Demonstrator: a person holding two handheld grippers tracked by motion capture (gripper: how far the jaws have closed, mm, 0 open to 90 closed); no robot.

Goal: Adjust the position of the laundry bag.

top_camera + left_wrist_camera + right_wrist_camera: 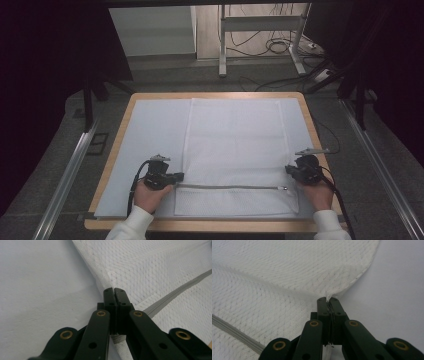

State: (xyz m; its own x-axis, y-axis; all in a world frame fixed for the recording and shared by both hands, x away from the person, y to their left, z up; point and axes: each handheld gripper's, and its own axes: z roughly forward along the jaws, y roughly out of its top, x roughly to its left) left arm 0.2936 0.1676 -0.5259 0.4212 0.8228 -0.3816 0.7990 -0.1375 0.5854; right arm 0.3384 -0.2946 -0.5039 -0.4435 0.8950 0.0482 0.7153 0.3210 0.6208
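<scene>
1. Closest to me: my left claw [176,177] is shut tight on the left edge of the white mesh bag [235,145], right by the end of the grey zip [230,187]. In the left gripper view the black jaws are pinched together w/ a bit of bag edge [117,338] stuck between them.
2. My right claw [289,170] is shut too, biting the bag's right edge. In the right gripper view the cloth [287,272] bunches up to a little peak where the jaws nip it.
3. The bag lies flat on a pale sheet [155,130] on the wood worktop [306,107], zip end near me, rest going away from me.
4. How it'll act, I think: v. light, soft, floppy. It will sag in the middle if I lift. Mesh can snag or stretch, so no hard tugs. Edges & corners are the best spots to hold, like now.
5. Room: lots of bare sheet to the left of the bag, less on the right. Worktop edge is close by my right claw, so watch that side.
6. Far off: floor, cables [275,45] & a metal stand [260,22] past the worktop. Not in my way.
</scene>
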